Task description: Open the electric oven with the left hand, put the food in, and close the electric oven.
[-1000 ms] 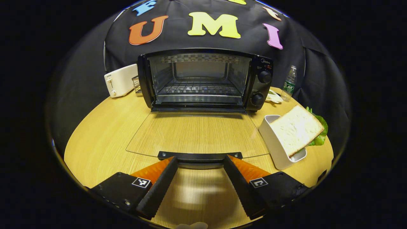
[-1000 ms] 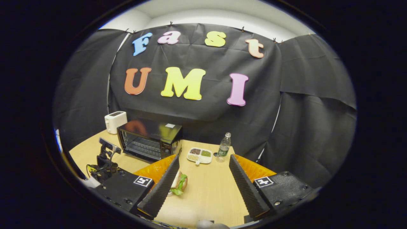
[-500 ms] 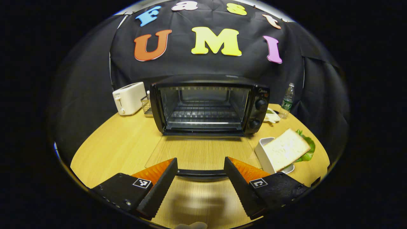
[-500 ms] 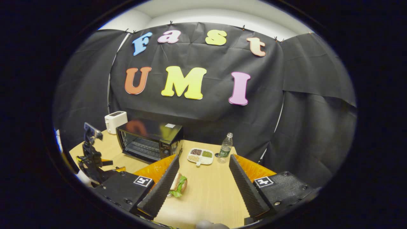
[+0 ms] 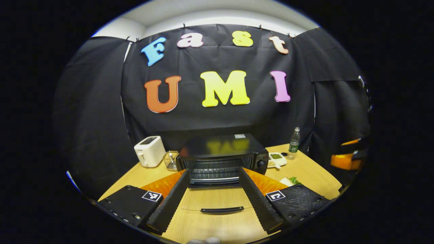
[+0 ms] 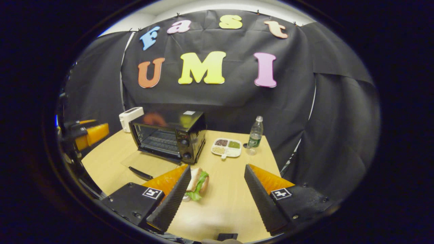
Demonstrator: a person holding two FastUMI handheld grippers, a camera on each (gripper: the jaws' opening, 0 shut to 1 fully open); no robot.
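Glass oven door (image 5: 217, 200) lies flat, oven (image 6: 169, 135) open. Left gripper (image 5: 213, 203) high, fingers apart, empty. Right gripper (image 6: 217, 200) fingers apart, empty; sandwich (image 6: 197, 180) at its 11 o'clock on table (image 6: 230, 200). Opening step done, by looks. Next: right closes on sandwich, carries toward rack.

No brand, word or number can be read. The electric oven (image 6: 171, 137) bears a pale sticker on its top and faint marks beside its knobs (too small to make out); right of the oven, the water bottle's (image 6: 254, 134) label is equally illegible.
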